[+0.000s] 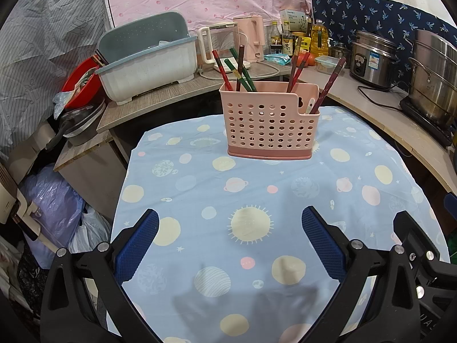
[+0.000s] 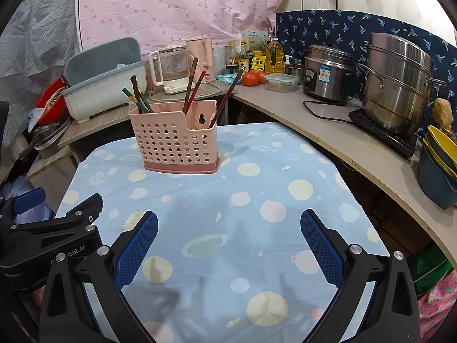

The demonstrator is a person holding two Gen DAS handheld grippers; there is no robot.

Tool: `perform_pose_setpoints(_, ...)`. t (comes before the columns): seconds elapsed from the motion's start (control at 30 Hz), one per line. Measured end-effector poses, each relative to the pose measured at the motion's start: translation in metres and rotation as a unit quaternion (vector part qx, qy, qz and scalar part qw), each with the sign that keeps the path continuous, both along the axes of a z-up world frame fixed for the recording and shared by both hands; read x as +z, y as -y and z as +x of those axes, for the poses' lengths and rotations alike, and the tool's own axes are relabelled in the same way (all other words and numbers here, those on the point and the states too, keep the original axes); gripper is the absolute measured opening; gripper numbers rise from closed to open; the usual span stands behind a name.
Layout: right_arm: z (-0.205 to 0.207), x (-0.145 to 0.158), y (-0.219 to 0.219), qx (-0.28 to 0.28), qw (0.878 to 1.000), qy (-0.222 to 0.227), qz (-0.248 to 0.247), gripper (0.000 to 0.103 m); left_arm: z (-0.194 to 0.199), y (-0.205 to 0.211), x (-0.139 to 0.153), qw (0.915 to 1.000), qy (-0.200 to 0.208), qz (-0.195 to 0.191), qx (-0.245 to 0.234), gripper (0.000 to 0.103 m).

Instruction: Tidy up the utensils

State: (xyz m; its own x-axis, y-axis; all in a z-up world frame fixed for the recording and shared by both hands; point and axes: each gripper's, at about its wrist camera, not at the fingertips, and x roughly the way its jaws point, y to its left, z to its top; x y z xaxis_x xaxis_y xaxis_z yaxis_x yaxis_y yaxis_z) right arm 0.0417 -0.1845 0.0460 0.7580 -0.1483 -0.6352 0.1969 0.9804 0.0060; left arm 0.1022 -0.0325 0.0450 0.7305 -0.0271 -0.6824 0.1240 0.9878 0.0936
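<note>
A pink perforated utensil basket stands at the far side of the table, also in the right wrist view. Several red, green and brown chopsticks stand upright in it; they also show in the right wrist view. My left gripper is open and empty, hovering over the blue planet-print tablecloth well short of the basket. My right gripper is open and empty too, beside the left one, whose black body shows at the left. No loose utensils lie on the cloth.
A grey-blue dish rack sits on a low shelf at back left. A wooden counter curves along the right with a rice cooker, a steel steamer pot, bottles and tomatoes. Kettles stand behind the basket.
</note>
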Motion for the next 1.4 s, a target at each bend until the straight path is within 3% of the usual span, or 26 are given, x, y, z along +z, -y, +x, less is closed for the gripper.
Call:
perform_pose_setpoints(0.83,0.001,0.0,0.0,-0.001,1.0,-0.002,0.0,0.097,0.001,0.001,-0.001,1.0,-0.005,0.001,-0.004,0.096)
perform_pose_setpoints(1.4,0.027,-0.018,0.014,-0.011,1.0,-0.028,0.007,0.097,0.029,-0.003,-0.028,0.9989,-0.048,-0.004,0.005,0.096)
